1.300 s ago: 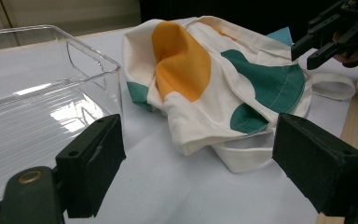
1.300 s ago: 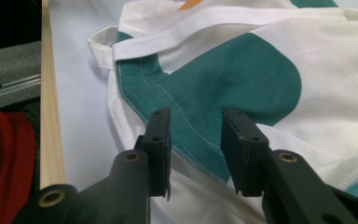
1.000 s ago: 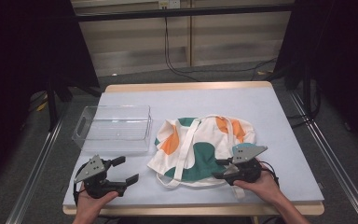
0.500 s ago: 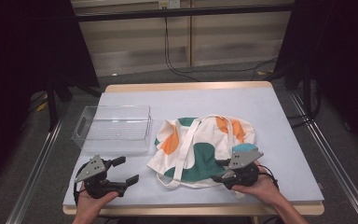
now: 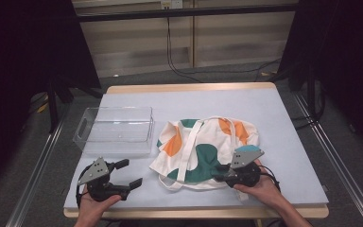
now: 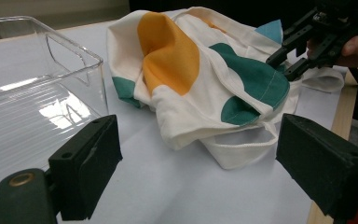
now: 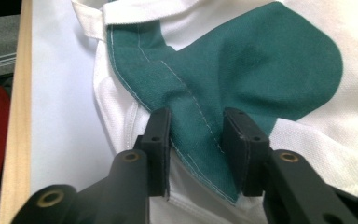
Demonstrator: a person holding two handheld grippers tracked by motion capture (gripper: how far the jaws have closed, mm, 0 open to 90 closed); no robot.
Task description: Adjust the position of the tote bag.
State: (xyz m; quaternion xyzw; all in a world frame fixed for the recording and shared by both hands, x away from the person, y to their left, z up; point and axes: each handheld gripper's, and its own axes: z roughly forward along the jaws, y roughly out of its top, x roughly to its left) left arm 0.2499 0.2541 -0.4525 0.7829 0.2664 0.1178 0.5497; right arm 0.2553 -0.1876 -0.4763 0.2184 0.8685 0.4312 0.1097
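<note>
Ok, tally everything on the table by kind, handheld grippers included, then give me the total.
Cloth bag, white with orange and green patches: 1
Clear plastic bin: 1
Handheld grippers: 2, left gripper and right gripper
Total: 4

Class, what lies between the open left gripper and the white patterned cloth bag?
Only bare blue-grey tabletop separates the left gripper from the bag, clearest in the left gripper view.

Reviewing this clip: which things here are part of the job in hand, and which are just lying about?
In play, judging by the grippers:
- white cloth tote bag with orange and green patches
- right gripper, jaws astride a green fold of the bag, not visibly shut
- left gripper, open, near the table's front edge

Possibly involved, untouched:
- clear plastic bin, empty

Just lying about:
- black cables on the floor
</note>
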